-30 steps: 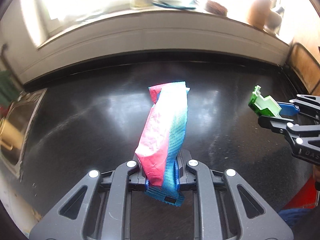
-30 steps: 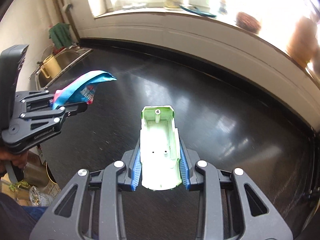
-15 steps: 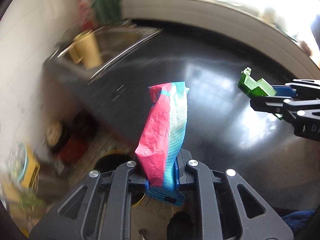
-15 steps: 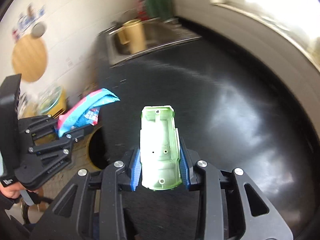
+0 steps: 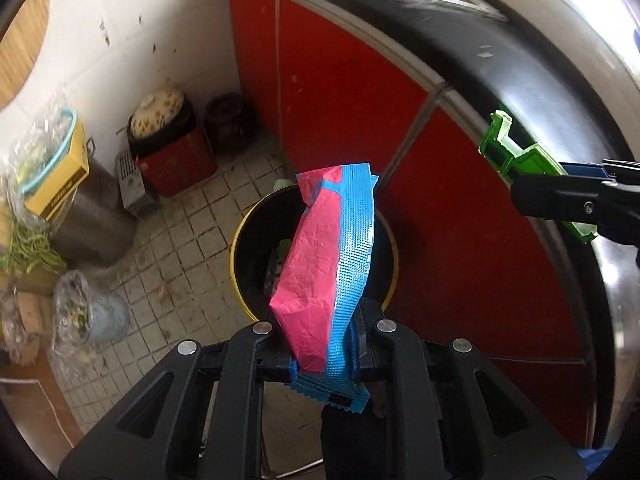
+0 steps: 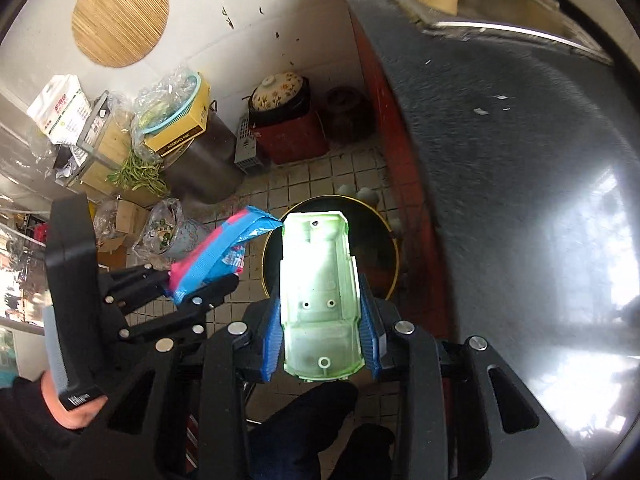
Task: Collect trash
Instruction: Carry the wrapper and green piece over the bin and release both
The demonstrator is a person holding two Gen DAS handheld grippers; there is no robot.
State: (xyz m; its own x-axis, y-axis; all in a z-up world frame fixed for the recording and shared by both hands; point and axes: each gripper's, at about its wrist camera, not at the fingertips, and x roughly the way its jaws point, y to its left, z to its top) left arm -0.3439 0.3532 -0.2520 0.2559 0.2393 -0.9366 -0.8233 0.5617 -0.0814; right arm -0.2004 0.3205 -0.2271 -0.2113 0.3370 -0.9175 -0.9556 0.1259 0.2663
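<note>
Above the tiled floor [image 5: 188, 236], beside the dark bench [image 6: 520, 184] with its red cabinet fronts [image 5: 344, 92], both grippers point steeply down over a round black bin with a yellow rim [image 5: 236, 240]. Clamped in the left gripper [image 5: 324, 354] is a crumpled pink and blue wrapper [image 5: 320, 276], which sticks out past the fingers and hangs over the bin's mouth; some rubbish already lies inside. Between the blue pads [image 6: 271, 340] of the right gripper [image 6: 322, 340] sits a pale green plastic toy-car shell [image 6: 318, 292], gripped by its sides, hollow side up, its far end over the bin's opening. From the right wrist view the wrapper's tip nearly meets the shell's corner. Against the wall stand a red crate [image 5: 176, 160] with a flowered lid [image 5: 158, 110] on top, a dark jar [image 5: 230, 118] and a steel pot [image 5: 90, 208].
</note>
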